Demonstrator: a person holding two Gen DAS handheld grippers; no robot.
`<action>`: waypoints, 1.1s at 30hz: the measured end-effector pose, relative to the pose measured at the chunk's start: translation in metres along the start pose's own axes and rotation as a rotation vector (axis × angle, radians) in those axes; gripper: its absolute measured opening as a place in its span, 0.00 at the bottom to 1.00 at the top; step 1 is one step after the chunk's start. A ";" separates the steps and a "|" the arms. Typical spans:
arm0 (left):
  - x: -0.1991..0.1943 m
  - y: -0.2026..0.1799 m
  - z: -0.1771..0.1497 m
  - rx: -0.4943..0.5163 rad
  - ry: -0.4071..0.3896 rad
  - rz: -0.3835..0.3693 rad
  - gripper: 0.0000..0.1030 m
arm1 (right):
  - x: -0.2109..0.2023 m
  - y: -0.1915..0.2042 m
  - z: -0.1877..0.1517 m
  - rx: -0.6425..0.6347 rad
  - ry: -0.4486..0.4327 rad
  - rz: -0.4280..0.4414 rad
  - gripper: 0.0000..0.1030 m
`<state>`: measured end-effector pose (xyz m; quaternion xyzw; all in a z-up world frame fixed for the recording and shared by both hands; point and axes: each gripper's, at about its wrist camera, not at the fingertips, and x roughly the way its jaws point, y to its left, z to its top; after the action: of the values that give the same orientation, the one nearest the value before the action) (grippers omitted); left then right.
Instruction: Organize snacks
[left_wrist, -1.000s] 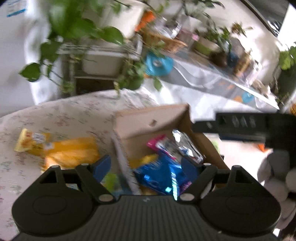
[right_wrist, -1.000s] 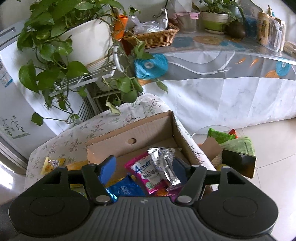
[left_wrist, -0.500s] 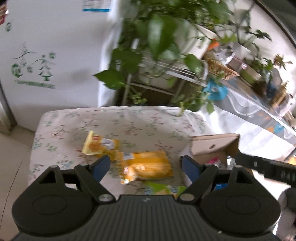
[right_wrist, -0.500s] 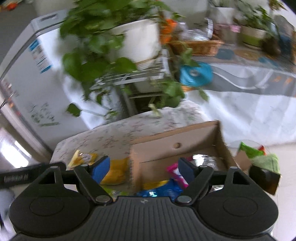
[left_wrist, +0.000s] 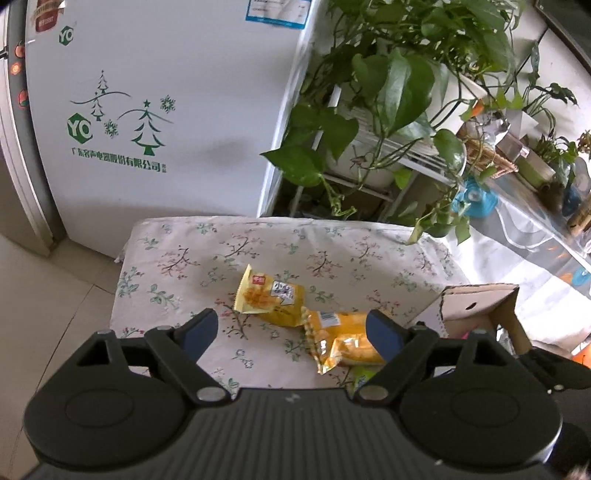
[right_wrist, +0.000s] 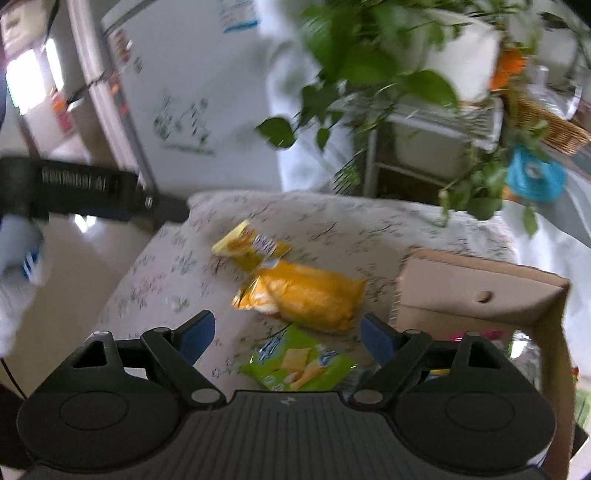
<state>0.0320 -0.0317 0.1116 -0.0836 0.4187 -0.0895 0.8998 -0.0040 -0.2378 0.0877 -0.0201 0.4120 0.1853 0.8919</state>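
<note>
Hovering with both jaws opening and empty, left gripper (left_wrist: 291, 332) and right gripper (right_wrist: 282, 334) lining up on yellow packets (left_wrist: 271, 297) just ahead, needing descent.

The white fridge (left_wrist: 155, 122) bears green "YO" logos and a line of Chinese characters.

Table (left_wrist: 177, 258): small, under a floral cloth.
Yellow snack packets: a flat one (left_wrist: 271, 295) and a puffy one (left_wrist: 347, 341), ends overlapping.
Green packet (right_wrist: 299, 365): nearer, beside them.
Cardboard box (right_wrist: 476, 291): open, at the right edge.
</note>
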 end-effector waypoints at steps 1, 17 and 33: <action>0.001 0.002 0.000 -0.003 0.003 0.002 0.85 | 0.004 0.003 -0.001 -0.018 0.011 0.004 0.88; 0.012 0.016 -0.001 0.009 0.034 -0.024 0.85 | 0.074 0.020 -0.007 -0.039 0.166 -0.082 0.88; 0.042 0.008 0.000 0.134 -0.003 -0.049 0.85 | 0.075 0.041 -0.024 -0.023 0.235 0.012 0.87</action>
<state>0.0590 -0.0335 0.0790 -0.0336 0.4083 -0.1392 0.9015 0.0087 -0.1807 0.0206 -0.0493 0.5116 0.1915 0.8362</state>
